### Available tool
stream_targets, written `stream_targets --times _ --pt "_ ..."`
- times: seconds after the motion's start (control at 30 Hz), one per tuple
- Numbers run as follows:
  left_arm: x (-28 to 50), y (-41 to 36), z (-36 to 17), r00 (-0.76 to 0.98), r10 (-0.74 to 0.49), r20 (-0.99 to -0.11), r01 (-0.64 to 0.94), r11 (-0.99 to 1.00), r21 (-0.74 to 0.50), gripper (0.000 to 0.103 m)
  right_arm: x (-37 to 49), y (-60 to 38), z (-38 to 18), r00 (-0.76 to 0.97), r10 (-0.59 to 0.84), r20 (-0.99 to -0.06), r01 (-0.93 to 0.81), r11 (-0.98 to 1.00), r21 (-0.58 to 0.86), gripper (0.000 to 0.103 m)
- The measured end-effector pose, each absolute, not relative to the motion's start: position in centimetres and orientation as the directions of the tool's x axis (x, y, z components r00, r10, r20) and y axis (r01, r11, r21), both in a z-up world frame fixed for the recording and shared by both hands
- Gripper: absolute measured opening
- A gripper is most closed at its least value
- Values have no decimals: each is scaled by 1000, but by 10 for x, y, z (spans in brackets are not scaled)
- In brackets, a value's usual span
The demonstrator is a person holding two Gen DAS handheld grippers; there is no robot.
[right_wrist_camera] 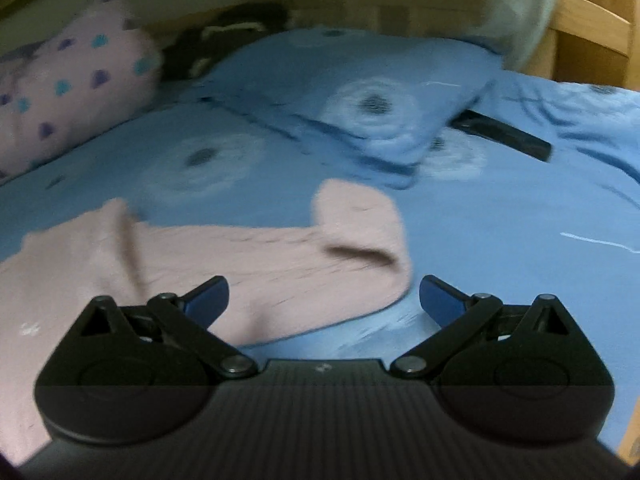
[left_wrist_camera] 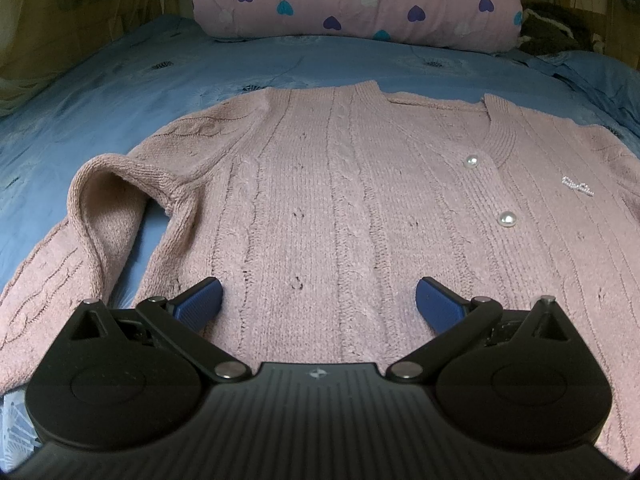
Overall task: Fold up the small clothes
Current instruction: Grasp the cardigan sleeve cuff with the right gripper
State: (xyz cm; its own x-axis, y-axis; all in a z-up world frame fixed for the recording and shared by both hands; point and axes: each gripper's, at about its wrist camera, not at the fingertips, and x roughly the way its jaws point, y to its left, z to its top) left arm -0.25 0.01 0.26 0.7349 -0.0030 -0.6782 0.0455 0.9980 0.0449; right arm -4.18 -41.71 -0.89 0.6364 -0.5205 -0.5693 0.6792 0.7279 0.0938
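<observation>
- Lying flat on the blue bedspread (left_wrist_camera: 132,80), front side up, is the pink knitted cardigan (left_wrist_camera: 320,200), its V-neck pointing away from me toward the far end of the bed.
- Two pearl-like buttons (left_wrist_camera: 506,220) sit along its placket, and a small sparkly emblem (left_wrist_camera: 578,186) is fixed on the chest to the right of them; it may be lettering, but I cannot read it.
- In my left wrist view one sleeve (left_wrist_camera: 92,216) bends at the elbow, humped up off the bedspread, and runs down toward the lower left edge.
- In my right wrist view, which is blurred, the other sleeve (right_wrist_camera: 288,248) stretches out to the right over the bedspread, with its cuff end (right_wrist_camera: 360,216) doubled back on itself.
- My left gripper (left_wrist_camera: 319,300) is spread wide, holding nothing; its blue pads (left_wrist_camera: 200,306) stand above the lower body of the cardigan, and I cannot tell whether they touch the knit.
- My right gripper (right_wrist_camera: 324,298) is likewise spread wide and holds nothing, with the left pad over the sleeve and the right pad over bare bedspread.
- Beyond the cardigan lies a pink bolster with heart prints (left_wrist_camera: 360,0), and beside it a dark bundle (left_wrist_camera: 556,36).
- A blue pillow with a flower print (right_wrist_camera: 352,104) rests farther off in the right view, with a black flat object (right_wrist_camera: 504,136) poking out just beside it.
</observation>
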Motion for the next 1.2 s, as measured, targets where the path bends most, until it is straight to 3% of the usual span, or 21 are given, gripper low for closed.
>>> stream_targets --times 0.3,0.47,0.57,0.7,0.8,0.97,1.2 --pt "-2 1 2 736 -4 -677 44 998 41 103 -23 -448 -28 560 -570 -602 749 658 73 103" --pt "-1 1 8 719 -8 -695 66 996 57 103 -20 -464 -35 580 -543 -607 758 634 157 102" --pt "4 0 18 689 -25 -724 118 990 78 103 -23 -473 -34 624 -537 -568 747 623 232 87" --pt "6 -2 39 717 -22 -697 152 980 126 103 -30 -482 -32 708 -473 -524 693 607 388 50" --pt "8 1 46 721 -47 -691 153 984 93 103 -32 -479 -24 734 -478 -482 668 636 386 24" --pt "9 12 38 705 -112 -701 138 990 -19 103 -47 -482 -13 759 -514 -400 651 612 448 18" --pt "11 21 21 672 -141 -727 129 989 -72 103 -79 -504 -3 706 -631 -322 684 489 542 16"
